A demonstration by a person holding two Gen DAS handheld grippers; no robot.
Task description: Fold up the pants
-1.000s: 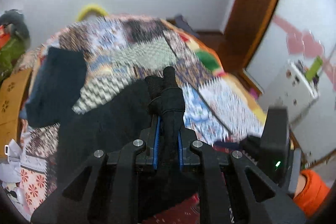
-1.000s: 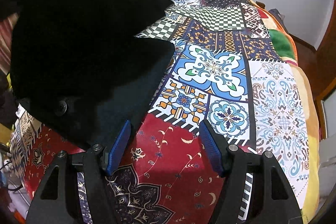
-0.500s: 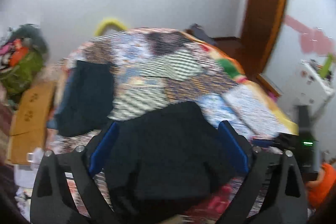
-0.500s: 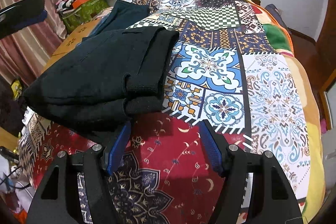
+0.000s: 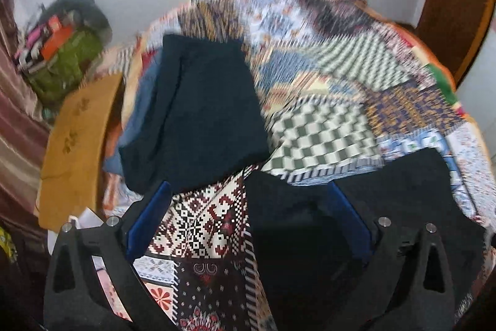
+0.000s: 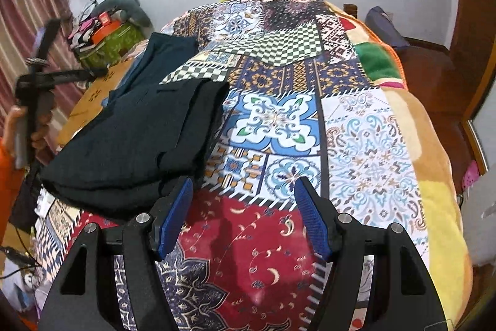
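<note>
- Folded black pants [image 6: 133,141] lie on the patchwork bedspread [image 6: 365,151], toward its left edge and touching the quilt all along.
- Your right gripper [image 6: 245,216] hovers over the red panel just beside the pants' near right corner; jaws spread wide, nothing between them.
- Your left gripper [image 5: 248,225] hangs above the near edge of the pants [image 5: 310,231]; jaws spread, holding nothing. This view is motion-blurred.
- A second dark navy garment [image 5: 198,114] lies beyond the pants, near the bedspread's far-left side, overlapping blue cloth.
- A green bag [image 6: 111,42] sits off the bed, left of the navy garment.
</note>
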